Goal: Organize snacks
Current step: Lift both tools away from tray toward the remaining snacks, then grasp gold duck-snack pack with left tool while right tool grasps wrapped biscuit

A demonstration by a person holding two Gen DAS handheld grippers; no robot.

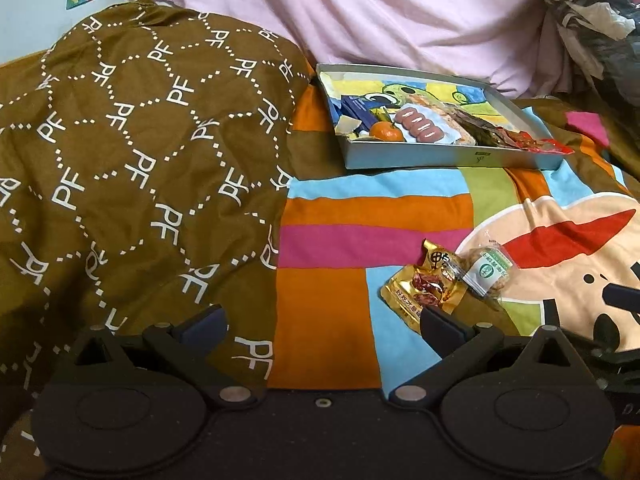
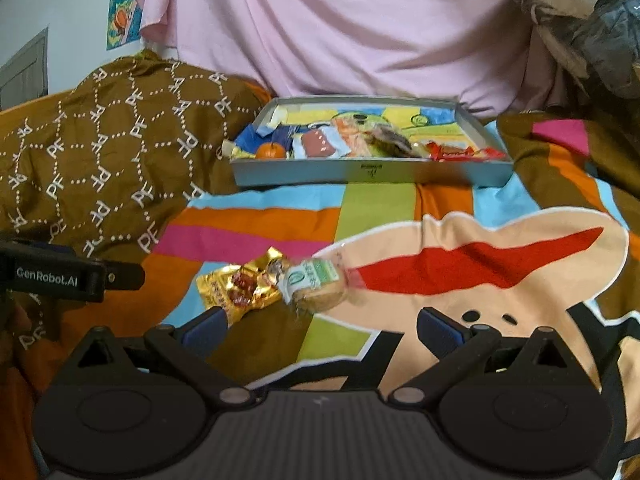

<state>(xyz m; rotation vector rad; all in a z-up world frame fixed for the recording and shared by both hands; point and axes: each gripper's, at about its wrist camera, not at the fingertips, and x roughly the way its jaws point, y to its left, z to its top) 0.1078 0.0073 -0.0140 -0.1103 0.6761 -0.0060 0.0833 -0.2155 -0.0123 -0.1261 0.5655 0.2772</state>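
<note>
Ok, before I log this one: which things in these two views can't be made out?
- Gold packet: near end hidden behind a finger, left wrist view.
- Biscuit packet: motion-blurred in the right wrist view, label unreadable.
- Tray snacks: overlapping, too small to identify beyond the mandarin.
- Left gripper: cut off by the frame edge there.

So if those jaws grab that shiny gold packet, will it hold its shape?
Probably not: the gold snack packet looks like thin crinkled foil, so it would likely flex and crackle. Its glossy surface may be slippery. It lies flat on the soft bedspread, so it shouldn't roll.
</note>
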